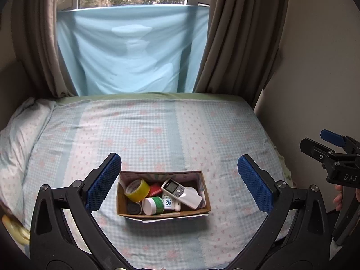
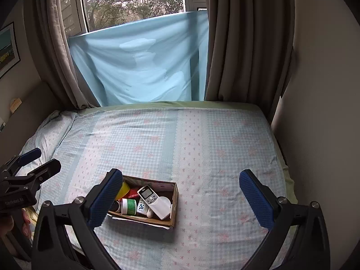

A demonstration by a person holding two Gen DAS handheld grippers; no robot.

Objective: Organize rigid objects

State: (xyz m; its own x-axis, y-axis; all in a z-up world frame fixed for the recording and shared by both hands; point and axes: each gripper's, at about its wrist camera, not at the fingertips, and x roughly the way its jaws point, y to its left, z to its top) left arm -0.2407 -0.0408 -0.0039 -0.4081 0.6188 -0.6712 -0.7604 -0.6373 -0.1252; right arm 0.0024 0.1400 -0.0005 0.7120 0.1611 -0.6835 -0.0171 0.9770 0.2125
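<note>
A cardboard box (image 1: pixel 203 193) sits on the bed near its front edge. It holds a yellow tape roll (image 1: pixel 137 190), a white remote (image 1: pixel 181 192), a white jar with a green label (image 1: pixel 154 205), a red item (image 1: pixel 155 189) and a dark lid (image 1: pixel 133 208). My left gripper (image 1: pixel 180 182) is open and empty, held above the box. My right gripper (image 2: pixel 181 199) is open and empty, above the bed with the box (image 2: pixel 174 204) by its left finger. The remote (image 2: pixel 154 201) and the jar (image 2: pixel 129 206) show there too.
The bed (image 1: pixel 157 130) has a blue checked sheet. A pillow (image 1: pixel 20 132) lies at the left. Curtains (image 1: pixel 236 45) and a blue cloth (image 1: pixel 132 51) hang at the window behind. A wall (image 1: pixel 315 78) is at the right.
</note>
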